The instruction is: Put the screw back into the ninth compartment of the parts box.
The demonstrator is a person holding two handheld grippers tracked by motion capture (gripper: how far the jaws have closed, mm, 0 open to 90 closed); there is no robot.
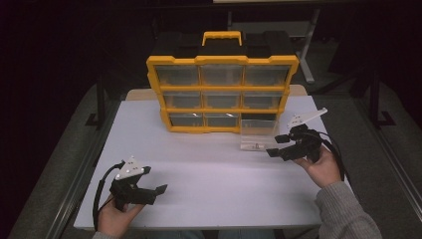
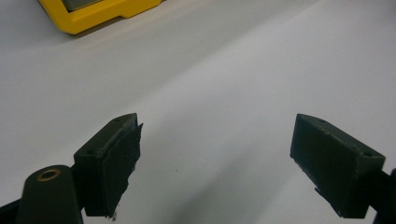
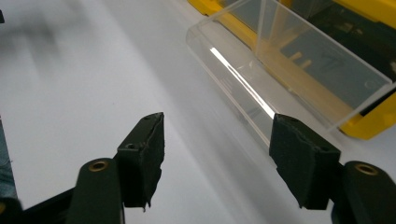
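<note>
Presently, a yellow-framed parts organizer [image 1: 222,94] with a yellow carry handle [image 1: 222,37] stands upright at the far side of the white table [image 1: 209,179]. It has nine drawer bays in three rows of three. Eight clear drawers sit in their bays; whether anything lies inside them cannot be told from the high view. The bottom-right bay [image 1: 259,118] is dark and open.

One clear plastic drawer [image 1: 258,135] is out of the frame and rests on the table just in front of that open bay. It is transparent, rectangular and open-topped, with a thin divider wall across it, and it appears empty in the right gripper view [image 3: 299,65].

The tabletop is plain white and bare around the organizer. The room beyond is dim, with dark flooring and a metal stand behind the table.

The right gripper [image 1: 274,145] is held just beside the drawer's near right corner, jaws apart and not pressing on it, nothing between the pads. The left gripper [image 1: 158,191] hovers low over the table's near left area, well apart from the organizer, jaws spread wide and holding nothing.
</note>
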